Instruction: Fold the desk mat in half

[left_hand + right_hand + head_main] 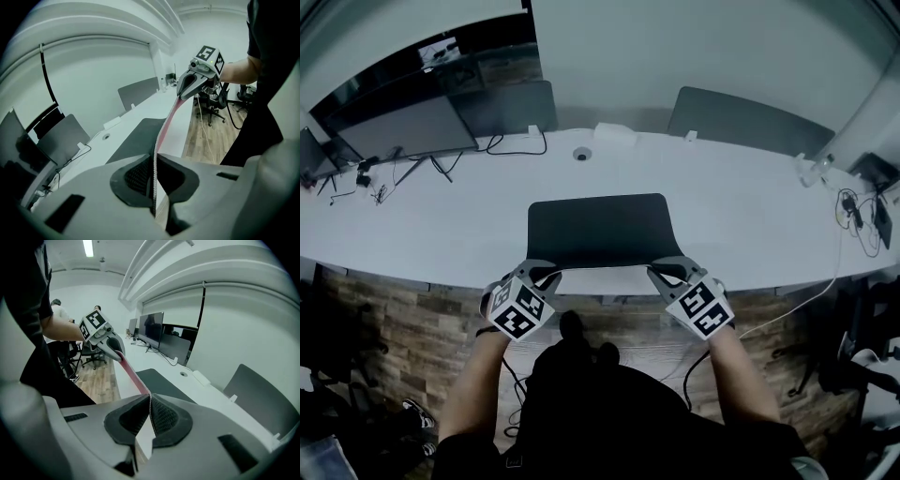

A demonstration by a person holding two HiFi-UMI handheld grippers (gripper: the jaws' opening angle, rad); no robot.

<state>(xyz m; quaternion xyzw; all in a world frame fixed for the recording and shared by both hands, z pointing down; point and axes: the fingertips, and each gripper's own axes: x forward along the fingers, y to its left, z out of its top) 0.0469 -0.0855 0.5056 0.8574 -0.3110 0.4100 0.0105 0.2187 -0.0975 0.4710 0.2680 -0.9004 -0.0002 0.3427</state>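
Observation:
A dark desk mat [600,230] lies on the white desk [750,216], and its near edge is raised off the surface. My left gripper [546,274] is shut on the mat's near left corner. My right gripper [666,272] is shut on the near right corner. In the left gripper view the thin mat edge [166,124] runs pinkish from my jaws [153,161] across to the right gripper [185,89]. The right gripper view mirrors this: the mat [159,383] is pinched in my right gripper [150,401], and its lifted edge stretches to the left gripper [115,345].
Monitors [408,127] and cables stand at the desk's back left. A white box [616,134] and a round grommet [582,154] sit behind the mat. A grey panel [750,122] rises at the back right, with cables [853,216] at the far right. Office chairs [215,101] stand on the wooden floor.

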